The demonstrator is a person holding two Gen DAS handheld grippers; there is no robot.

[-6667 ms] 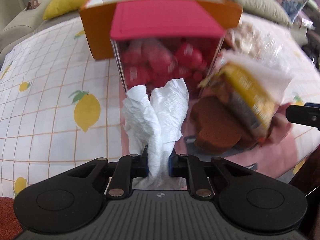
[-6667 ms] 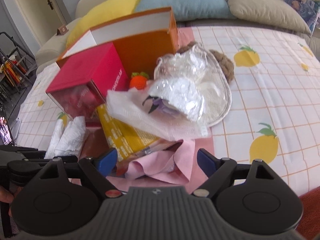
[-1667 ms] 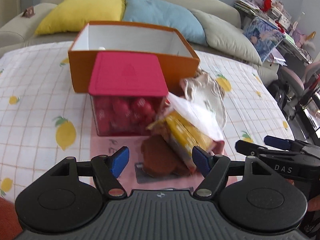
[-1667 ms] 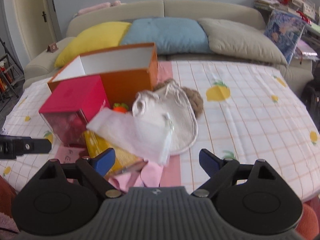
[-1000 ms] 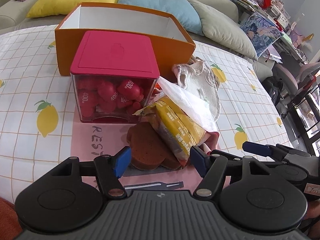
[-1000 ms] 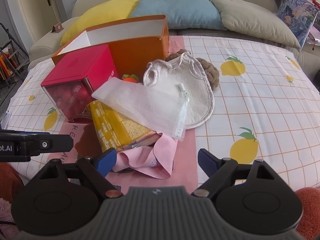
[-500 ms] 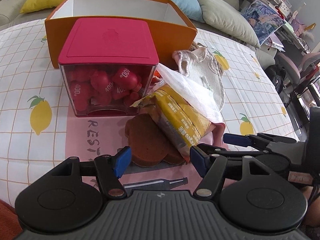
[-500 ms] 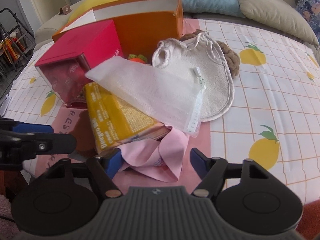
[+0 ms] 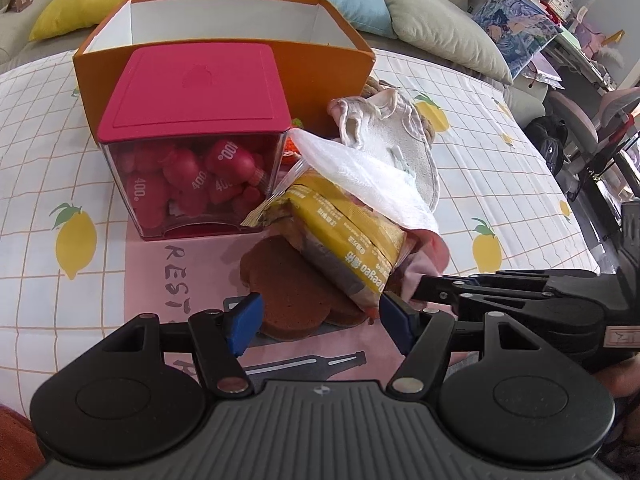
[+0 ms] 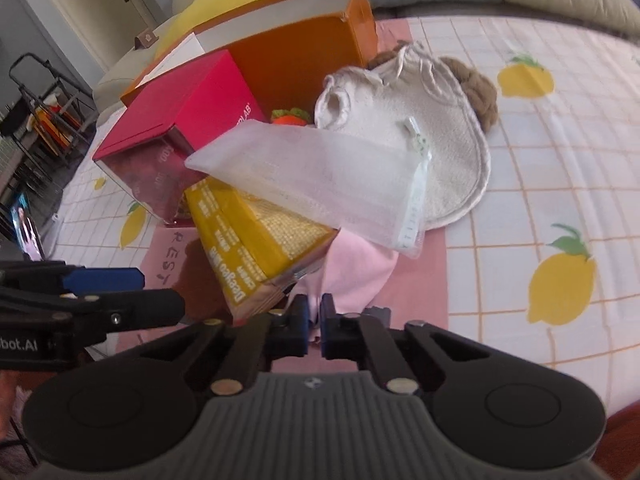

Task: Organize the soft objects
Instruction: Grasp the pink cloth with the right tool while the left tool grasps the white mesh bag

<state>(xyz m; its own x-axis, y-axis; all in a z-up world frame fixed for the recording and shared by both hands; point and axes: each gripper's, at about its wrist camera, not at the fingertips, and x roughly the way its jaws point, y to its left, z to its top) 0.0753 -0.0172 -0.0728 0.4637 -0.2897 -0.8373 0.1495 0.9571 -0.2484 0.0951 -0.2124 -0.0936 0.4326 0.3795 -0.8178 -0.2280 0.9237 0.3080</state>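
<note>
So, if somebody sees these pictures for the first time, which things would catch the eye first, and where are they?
Probably the clear box with the bright pink lid, full of red capsules, standing in front of the open orange cardboard box. Beside it lies a heap: a yellow snack packet under a white mesh pouch. At the heap's near edge the right gripper has just closed on the pink cloth.

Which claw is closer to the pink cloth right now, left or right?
Right. The right claw is shut on the pink cloth, pinching its near edge. The left claw hangs open beside it, over the brown pad, not touching the cloth.
</note>
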